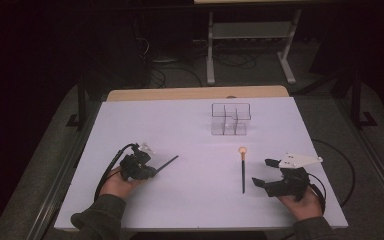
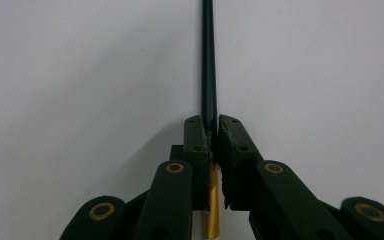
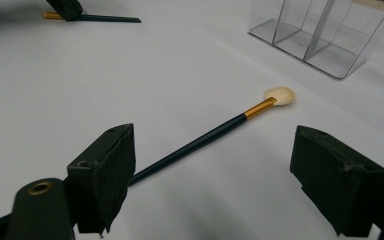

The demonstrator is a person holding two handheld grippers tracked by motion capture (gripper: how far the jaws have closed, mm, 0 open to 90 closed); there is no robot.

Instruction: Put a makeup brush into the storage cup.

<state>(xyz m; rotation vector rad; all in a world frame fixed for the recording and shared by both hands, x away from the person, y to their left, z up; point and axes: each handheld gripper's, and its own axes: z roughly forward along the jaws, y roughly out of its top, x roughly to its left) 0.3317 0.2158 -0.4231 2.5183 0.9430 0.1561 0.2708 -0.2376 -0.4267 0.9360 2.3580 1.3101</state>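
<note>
**Table stock: two brushes, one organiser, two grippers**

- Brushes, 2. The first brush (image 2: pixel 209 60) has a dark handle and gold ferrule, and is clamped between the closed jaws of the left gripper (image 1: pixel 152 171). In the left gripper view its handle runs out toward 12 o'clock and the ferrule shows behind the pads. In the high view its handle points toward 2 o'clock over the table (image 1: pixel 180 130).
- The second brush (image 1: pixel 243 172) lies flat on the table with its pale head at 12 o'clock. It lies at about 10 o'clock from the right gripper (image 1: pixel 262 172), untouched.
- Right gripper, 1. Its jaws stand wide apart with nothing between the pads; in the right gripper view the brush's handle end passes behind the left pad.
- Clear organiser (image 1: pixel 230 119), 1, with several compartments, stands at 12 o'clock from the second brush, apart from it.
</note>
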